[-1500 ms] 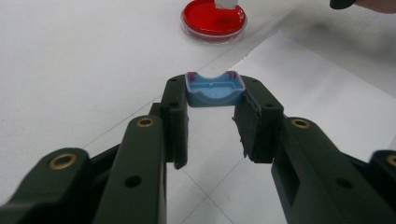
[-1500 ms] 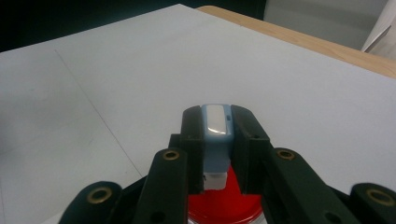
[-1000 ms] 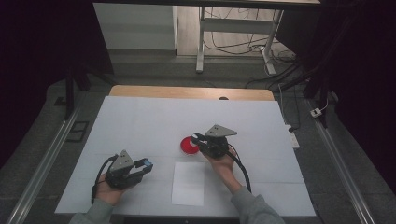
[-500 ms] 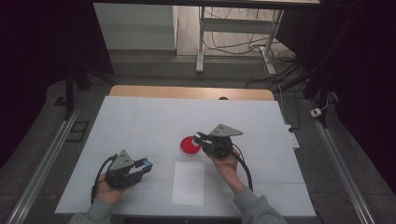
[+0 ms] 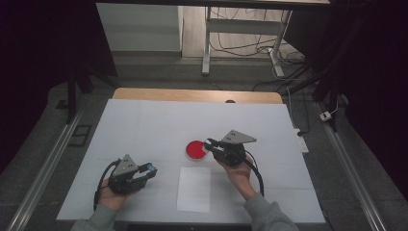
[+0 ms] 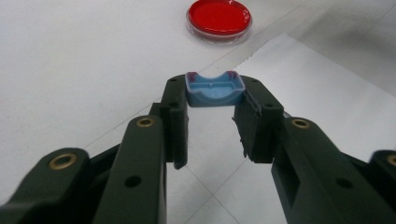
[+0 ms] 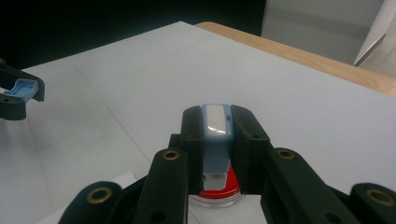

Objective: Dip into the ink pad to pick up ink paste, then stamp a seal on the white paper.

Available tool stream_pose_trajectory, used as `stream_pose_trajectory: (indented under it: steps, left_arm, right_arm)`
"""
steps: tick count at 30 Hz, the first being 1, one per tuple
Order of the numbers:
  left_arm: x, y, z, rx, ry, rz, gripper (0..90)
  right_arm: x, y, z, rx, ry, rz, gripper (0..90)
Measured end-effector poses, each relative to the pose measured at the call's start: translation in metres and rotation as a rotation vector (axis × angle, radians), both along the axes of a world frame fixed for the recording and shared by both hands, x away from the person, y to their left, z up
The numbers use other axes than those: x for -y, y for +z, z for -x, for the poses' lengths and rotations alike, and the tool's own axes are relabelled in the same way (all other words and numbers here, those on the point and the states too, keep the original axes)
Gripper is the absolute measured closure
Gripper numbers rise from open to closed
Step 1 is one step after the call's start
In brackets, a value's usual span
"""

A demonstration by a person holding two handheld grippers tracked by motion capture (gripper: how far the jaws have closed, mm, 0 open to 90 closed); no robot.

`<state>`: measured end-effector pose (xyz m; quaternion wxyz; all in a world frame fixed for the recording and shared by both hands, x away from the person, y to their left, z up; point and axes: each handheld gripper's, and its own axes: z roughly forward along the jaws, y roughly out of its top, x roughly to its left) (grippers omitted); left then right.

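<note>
While both grippers clamp blue pieces, the petri dish (image 5: 195, 150) holds red medium.

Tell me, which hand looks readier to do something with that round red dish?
Probably the right. The right gripper, shut on a small blue-and-white piece, hangs at the round red dish. The left gripper, shut on a blue curved piece, sits farther off, beside the white paper sheet.

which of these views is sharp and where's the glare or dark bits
High view: the white table is evenly lit, its surroundings near black. Left gripper view: the blue piece and the red dish are fairly crisp, the near jaws soft. Right gripper view: a bright glare patch on the blue-grey piece, background dark and blurred.
</note>
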<state>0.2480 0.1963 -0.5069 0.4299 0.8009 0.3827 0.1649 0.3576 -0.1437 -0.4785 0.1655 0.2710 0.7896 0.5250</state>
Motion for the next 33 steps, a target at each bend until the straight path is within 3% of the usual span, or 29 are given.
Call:
stream_pose_trajectory:
  steps: [20,33]
  left_arm:
    - [-0.001,0.0,0.0,0.001,0.003,0.001,65.6]
    - [-0.001,0.0,0.0,-0.001,0.006,0.002,65.6]
  right_arm:
    - [0.011,0.006,0.012,-0.009,0.021,-0.014,75.3]
    - [0.016,0.008,0.026,-0.021,0.063,-0.007,75.3]
